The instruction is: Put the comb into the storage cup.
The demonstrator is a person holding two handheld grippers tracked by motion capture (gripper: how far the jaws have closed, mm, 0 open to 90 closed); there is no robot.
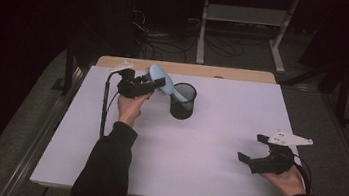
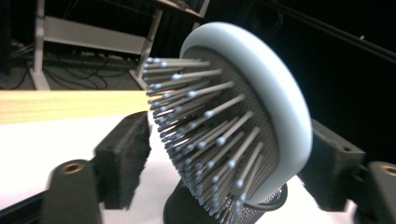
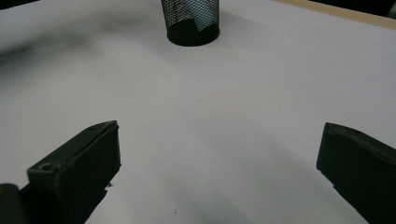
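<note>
A light blue hairbrush (image 1: 157,77) leans with its handle down inside a black mesh cup (image 1: 182,100) at the back middle of the white table (image 1: 205,162). My left gripper (image 1: 153,84) is shut on the brush head just left of the cup. In the left gripper view the bristled head (image 2: 261,93) sits between the two jaws, above the cup's rim (image 2: 182,210). Near the table's front right, my right gripper (image 1: 251,147) is held open with nothing in it. The right gripper view shows its jaws wide apart (image 3: 217,154) over bare table, with the cup (image 3: 190,21) far ahead.
A strip of wooden tabletop (image 1: 186,69) runs along the white surface's far edge. Beyond it on the dark floor are a white desk frame (image 1: 243,16) and loose cables (image 1: 168,47). A black cable (image 1: 106,105) hangs from the left gripper.
</note>
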